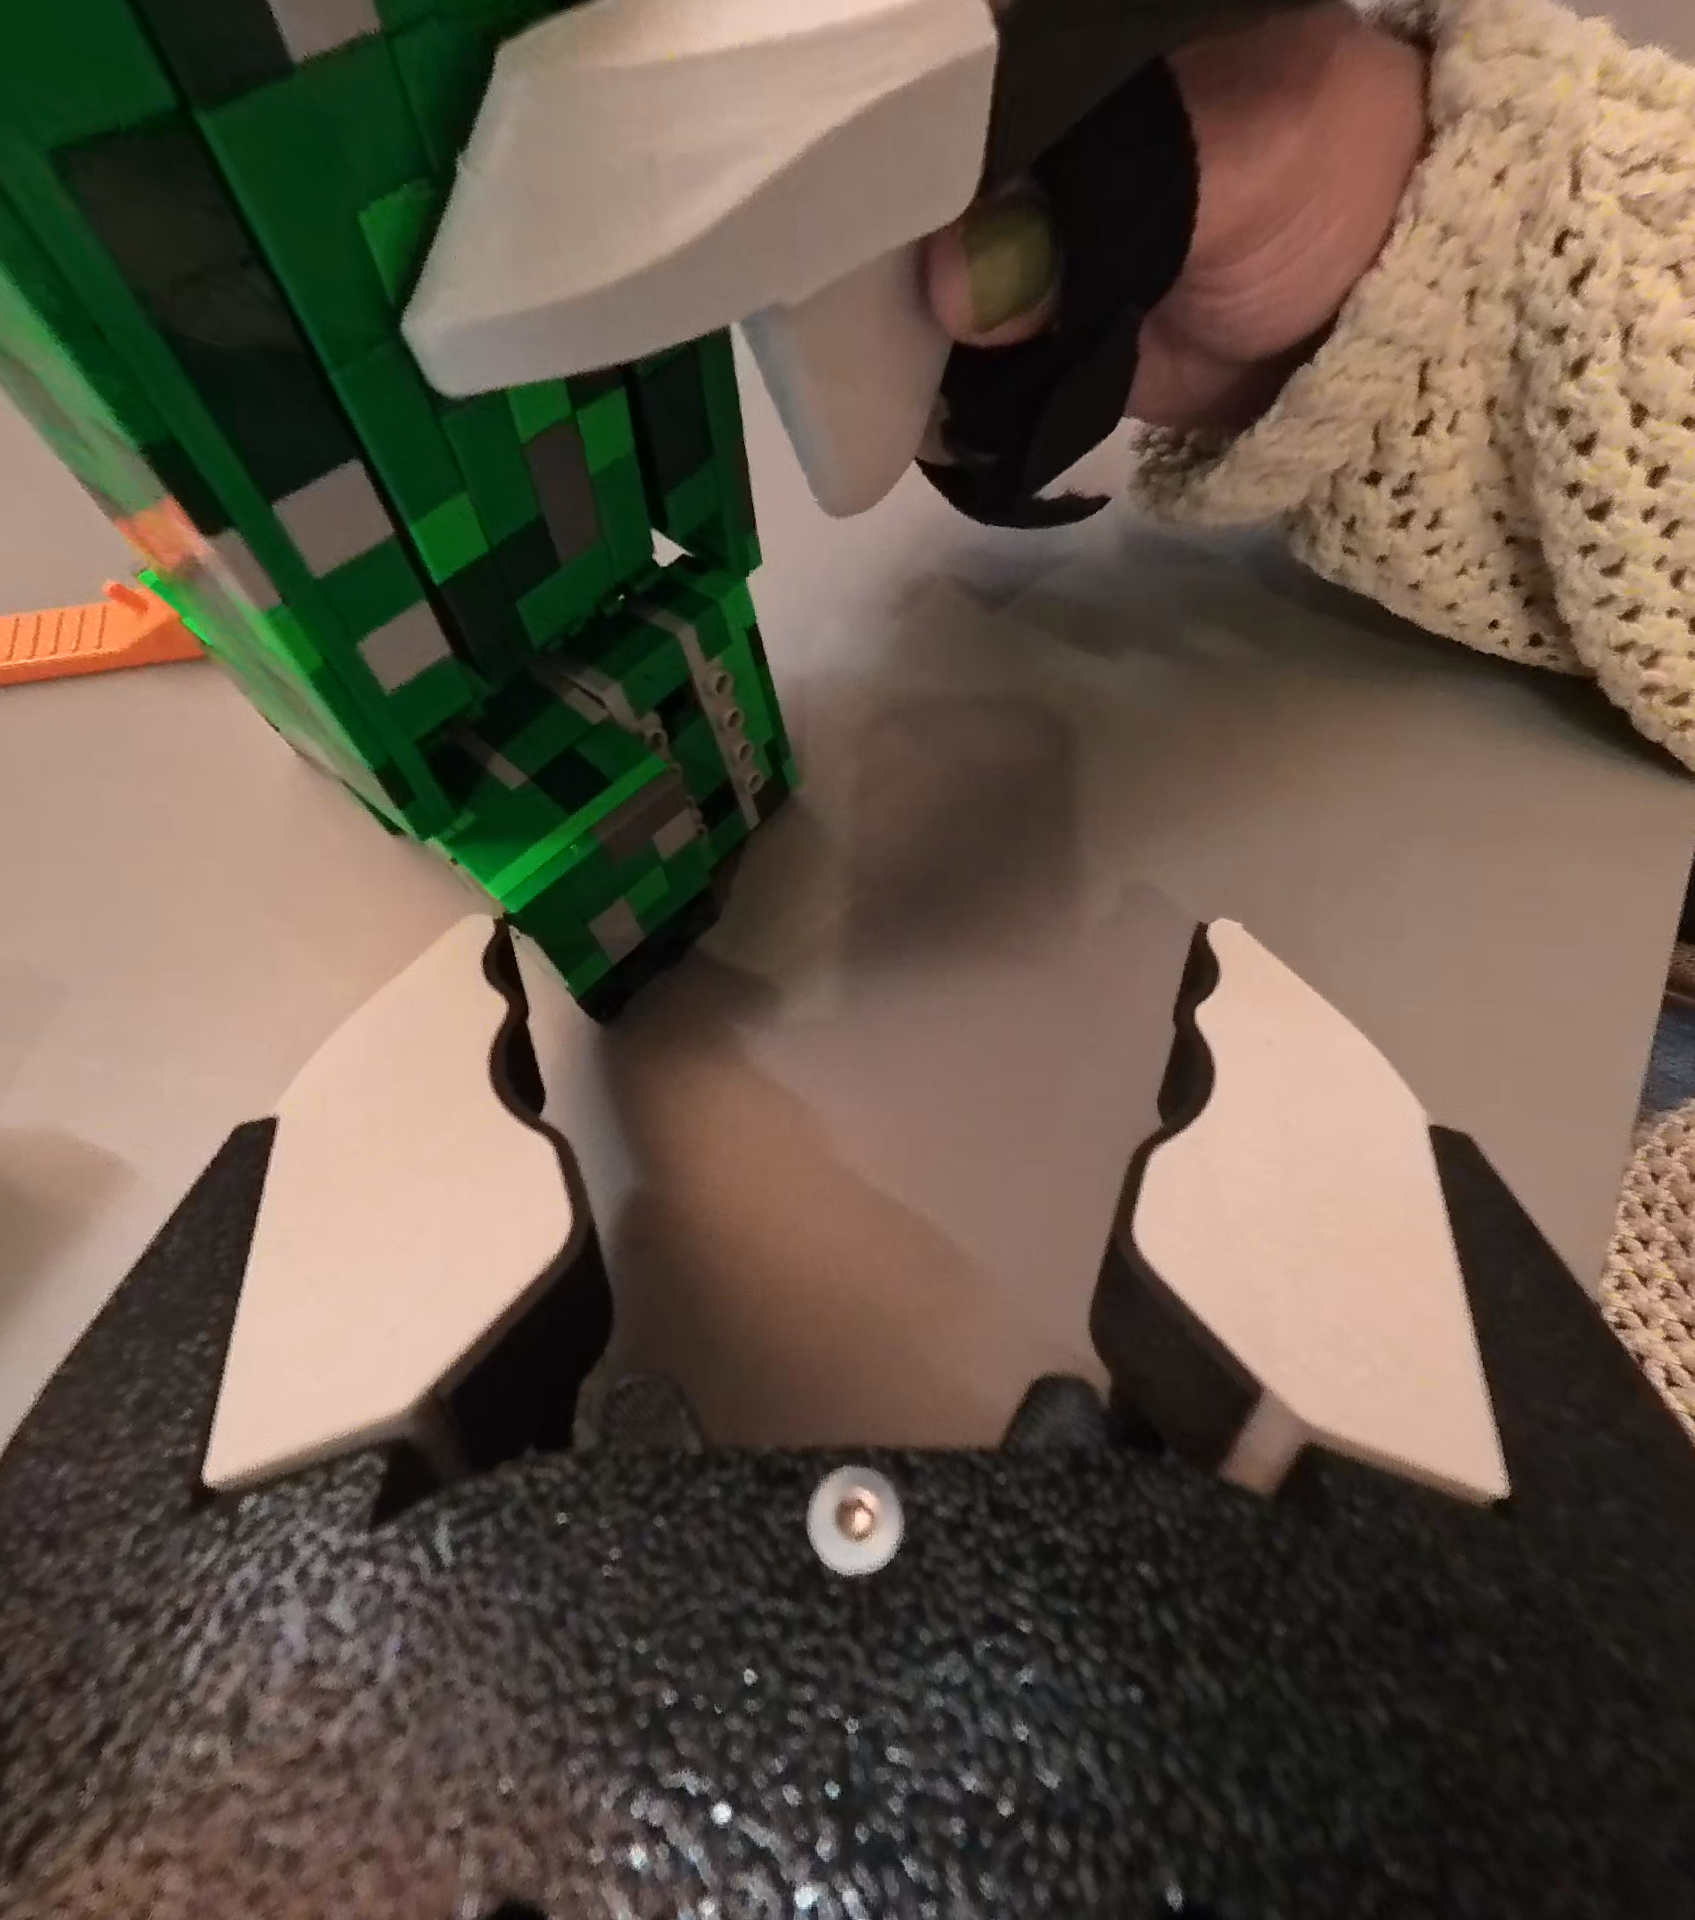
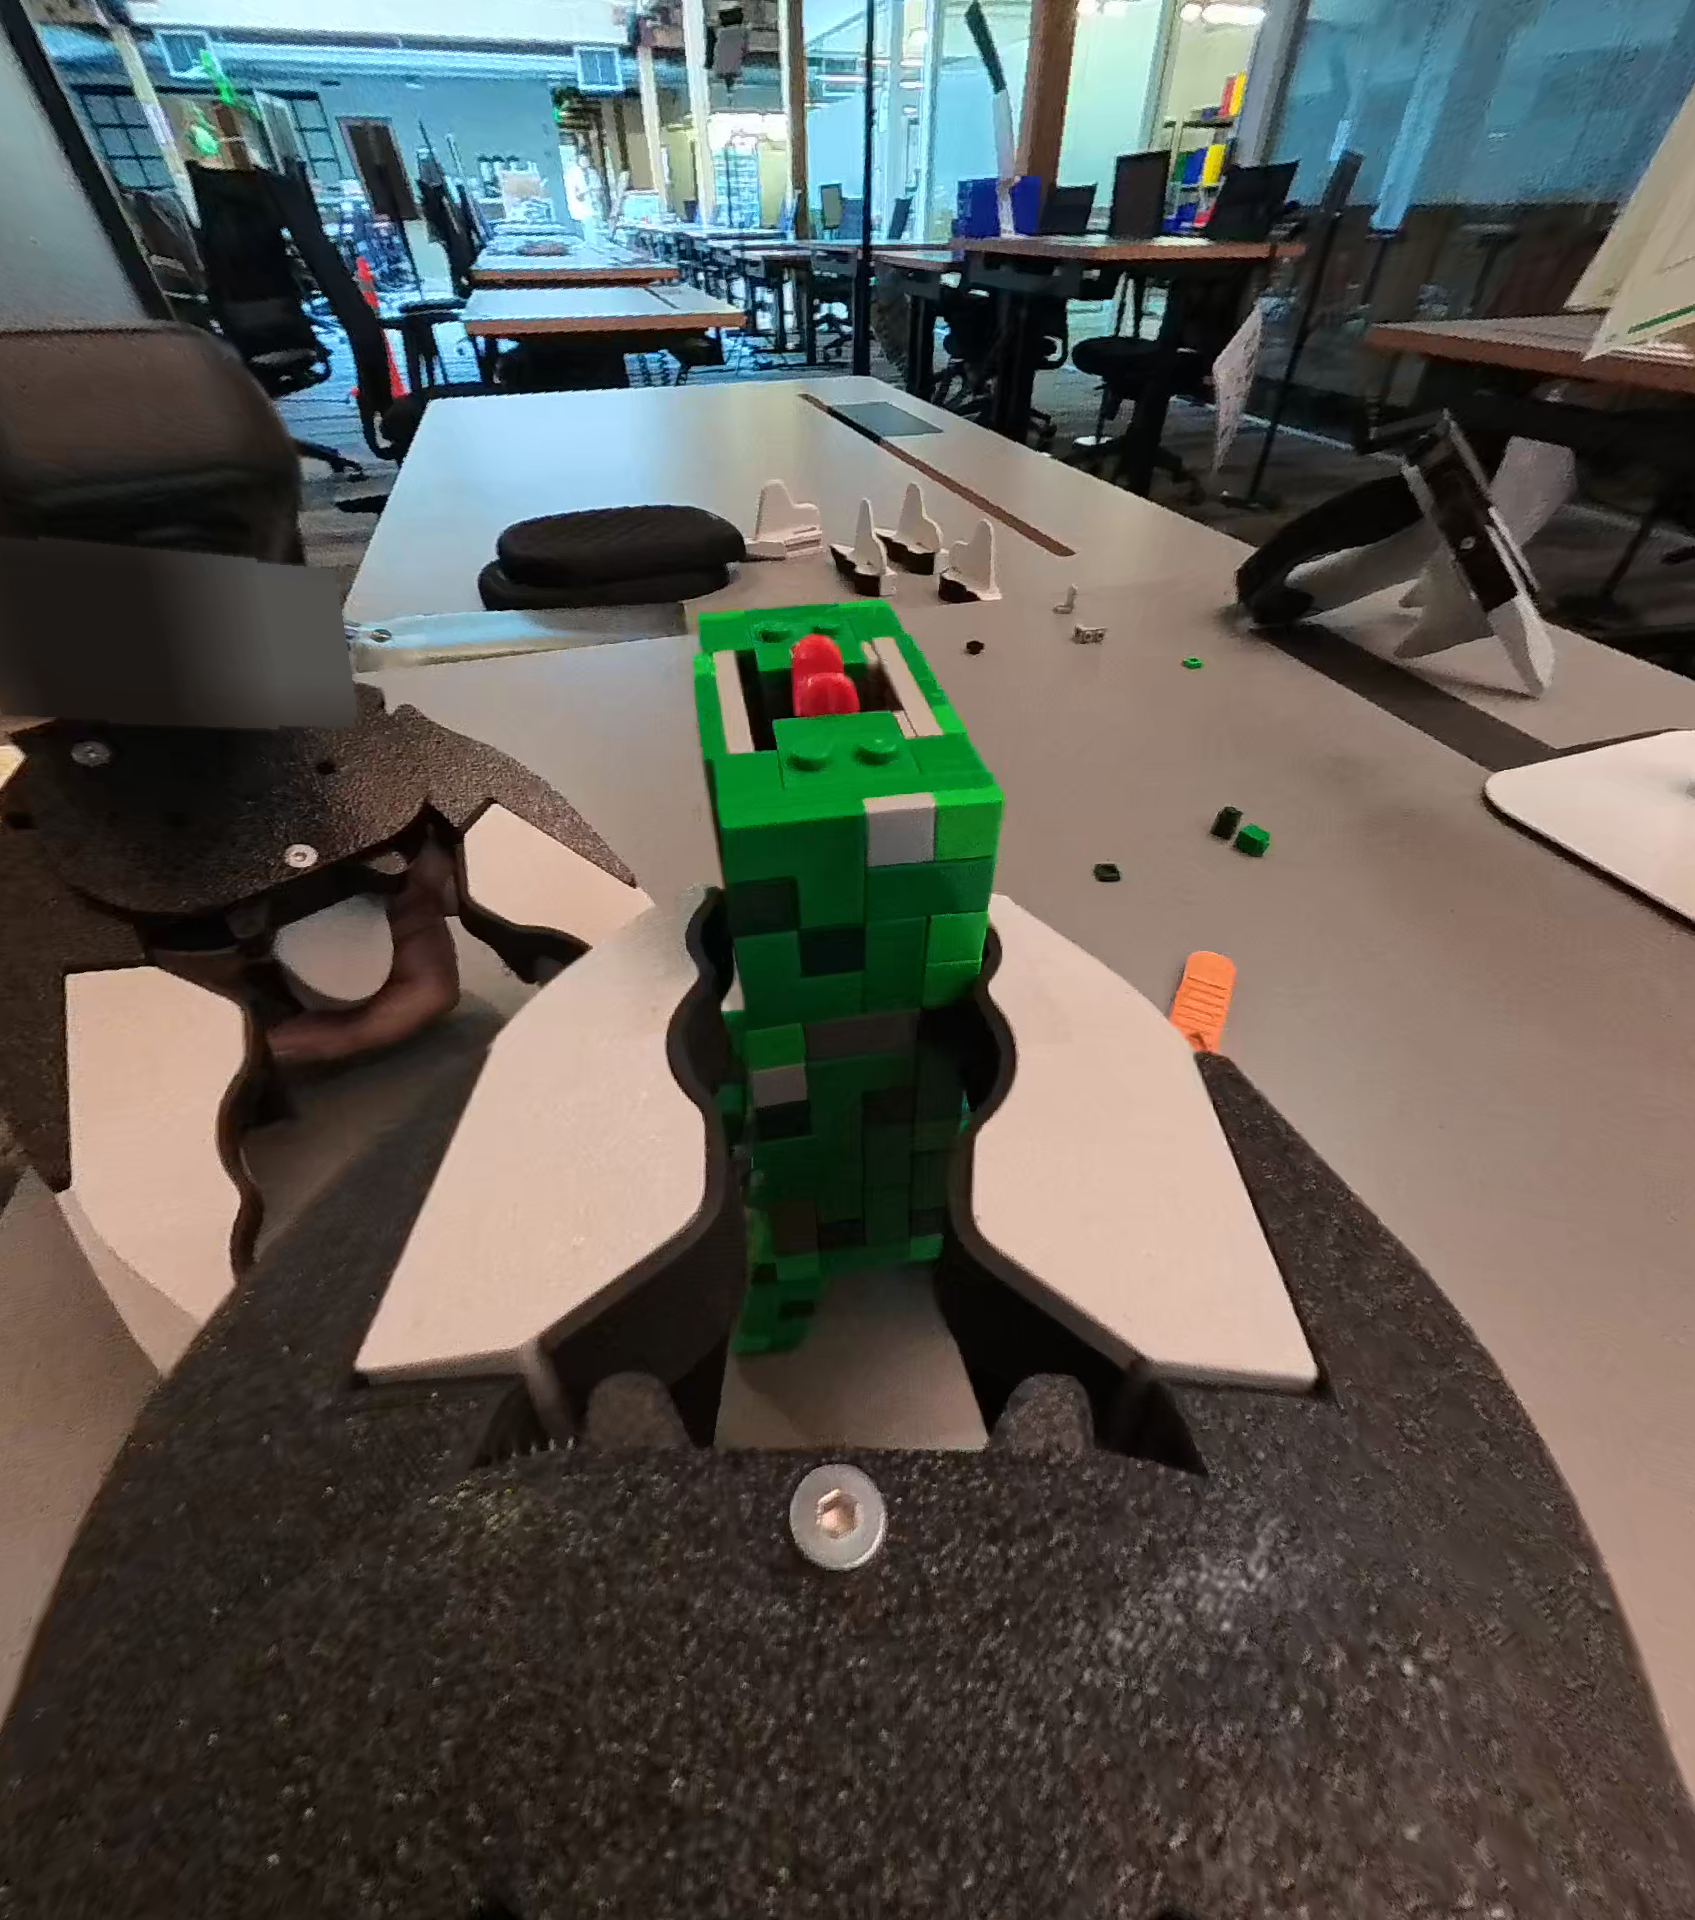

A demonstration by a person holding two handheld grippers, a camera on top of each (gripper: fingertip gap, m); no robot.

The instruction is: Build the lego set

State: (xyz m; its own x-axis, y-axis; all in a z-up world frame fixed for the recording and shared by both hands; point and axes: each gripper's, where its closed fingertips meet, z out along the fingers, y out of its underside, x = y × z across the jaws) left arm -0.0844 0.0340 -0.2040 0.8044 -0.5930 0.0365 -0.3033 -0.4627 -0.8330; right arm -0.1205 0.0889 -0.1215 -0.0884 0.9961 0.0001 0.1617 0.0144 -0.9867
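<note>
A tall green Lego tower [image 2: 843, 1039] with grey and dark squares stands on the grey table [image 2: 1394, 1091]. Its open top holds red pieces [image 2: 817, 675]. My right gripper [image 2: 853, 925] is shut on the tower's middle, one finger on each side. In the left wrist view the tower [image 1: 510, 623] leans up and left, with its foot on the table [image 1: 1238, 831] just past my left fingertip. The right gripper's white fingers [image 1: 697, 187] clamp it higher up. My left gripper [image 1: 853, 956] is open and empty, low over the table beside the tower's foot.
An orange brick separator [image 2: 1201, 997] lies right of the tower. Small loose green and dark bricks [image 2: 1238, 831] are scattered beyond it. Spare white gripper fingers [image 2: 884, 540] and black pads [image 2: 614, 551] sit farther back. A white stand base [image 2: 1653, 831] is at the right.
</note>
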